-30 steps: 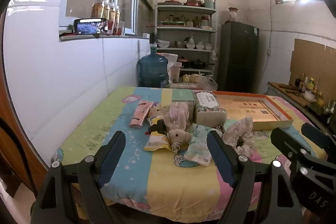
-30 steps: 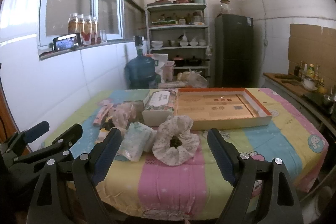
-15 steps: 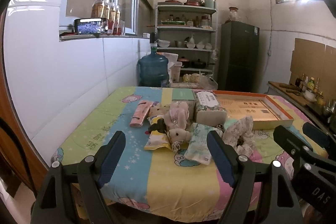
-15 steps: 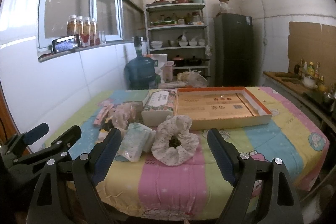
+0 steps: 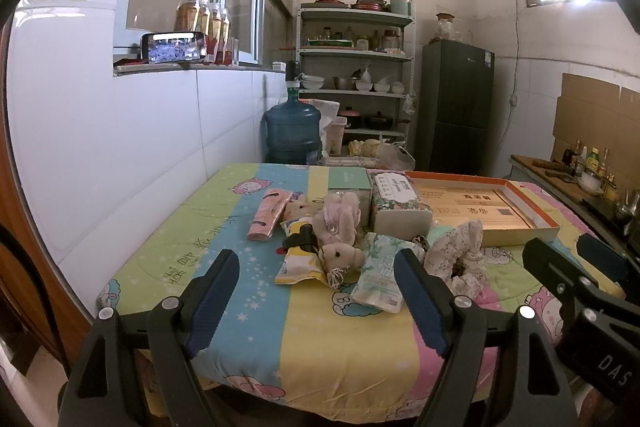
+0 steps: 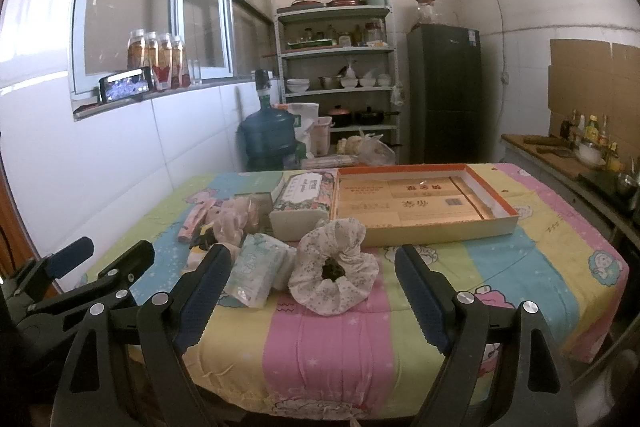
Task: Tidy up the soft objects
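A heap of soft things lies mid-table: pink plush rabbits point(image 5: 338, 223) point(image 6: 234, 219), a floral scrunchie point(image 5: 460, 255) point(image 6: 334, 269), a soft tissue pack point(image 5: 380, 273) point(image 6: 256, 269), a floral tissue block point(image 5: 400, 203) point(image 6: 304, 203), a yellow snack bag point(image 5: 300, 263) and a pink pouch point(image 5: 267, 214). An open orange-rimmed box point(image 5: 480, 207) point(image 6: 420, 201) lies to their right. My left gripper point(image 5: 316, 303) is open and empty, short of the heap. My right gripper point(image 6: 316, 301) is open and empty, before the scrunchie.
The table wears a striped cartoon cloth point(image 5: 348, 339) point(image 6: 332, 343). A green carton point(image 5: 348, 183) stands behind the plush. A blue water jug point(image 5: 294, 133), shelves point(image 5: 356, 67) and a dark fridge point(image 5: 456, 107) stand beyond. A white tiled wall runs along the left.
Both grippers stay open and nearly still. The right gripper has slid slightly lower and to the right in the left wrist view.
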A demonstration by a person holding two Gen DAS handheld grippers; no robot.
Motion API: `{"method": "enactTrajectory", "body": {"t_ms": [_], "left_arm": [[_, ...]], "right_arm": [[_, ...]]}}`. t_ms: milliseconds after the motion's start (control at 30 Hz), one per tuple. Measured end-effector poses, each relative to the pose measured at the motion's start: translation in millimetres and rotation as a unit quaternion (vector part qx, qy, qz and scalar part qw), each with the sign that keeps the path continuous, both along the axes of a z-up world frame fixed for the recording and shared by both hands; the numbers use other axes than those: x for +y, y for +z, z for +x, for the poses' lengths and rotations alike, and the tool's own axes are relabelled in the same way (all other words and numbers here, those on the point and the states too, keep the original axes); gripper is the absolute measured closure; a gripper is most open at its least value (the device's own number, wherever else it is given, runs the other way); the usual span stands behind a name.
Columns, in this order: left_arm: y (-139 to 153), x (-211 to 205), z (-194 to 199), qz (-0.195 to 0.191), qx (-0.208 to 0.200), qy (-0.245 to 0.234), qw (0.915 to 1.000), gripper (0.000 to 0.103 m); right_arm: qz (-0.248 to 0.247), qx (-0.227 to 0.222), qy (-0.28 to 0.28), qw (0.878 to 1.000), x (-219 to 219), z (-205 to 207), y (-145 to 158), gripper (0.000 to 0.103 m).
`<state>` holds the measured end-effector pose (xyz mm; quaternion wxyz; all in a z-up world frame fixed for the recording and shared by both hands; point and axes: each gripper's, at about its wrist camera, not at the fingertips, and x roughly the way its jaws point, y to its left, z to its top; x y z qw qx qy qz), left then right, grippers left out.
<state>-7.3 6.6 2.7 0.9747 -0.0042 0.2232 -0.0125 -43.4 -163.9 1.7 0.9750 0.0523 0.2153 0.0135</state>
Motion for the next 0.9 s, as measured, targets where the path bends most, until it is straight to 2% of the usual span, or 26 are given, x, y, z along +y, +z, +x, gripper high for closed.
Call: {"method": "enactTrajectory", "body": {"t_ms": [900], "left_arm": [[-5.7, 1.6, 0.8, -0.002, 0.007, 0.003, 1.0, 0.023]], "right_arm": [[0.003, 0.004, -0.002, 1.0, 0.6, -0.1, -3.2, 0.018]]}}
